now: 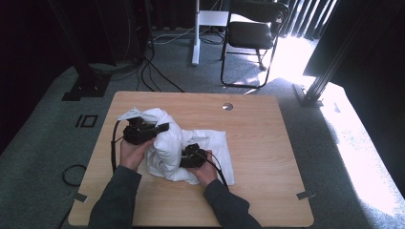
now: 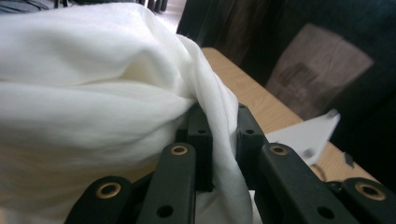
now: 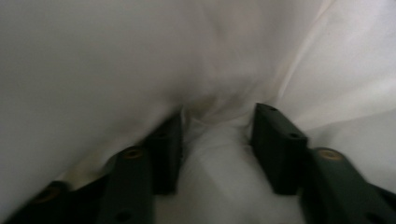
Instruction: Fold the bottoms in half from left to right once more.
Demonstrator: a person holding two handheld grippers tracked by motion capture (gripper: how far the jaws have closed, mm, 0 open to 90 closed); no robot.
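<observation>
A white cloth (image 1: 165,143) lies on the wooden table (image 1: 258,143). One part is pulled up into a mound and the rest lies flat to the right. My left gripper (image 1: 165,127) is raised at the mound's left side and points right. In the left gripper view it (image 2: 223,126) is shut on a fold of the cloth (image 2: 93,93), which drapes over the jaws. My right gripper (image 1: 187,155) is low at the mound's right foot. In the right gripper view it (image 3: 217,126) has its jaws apart, with bunched cloth (image 3: 140,56) lying loosely between them.
A round metal grommet (image 1: 228,106) is set in the table near its far edge. A black chair (image 1: 253,33) and a white post stand on the carpet beyond. A cable loop (image 1: 71,174) lies on the floor to the left. Bare tabletop extends to the right of the cloth.
</observation>
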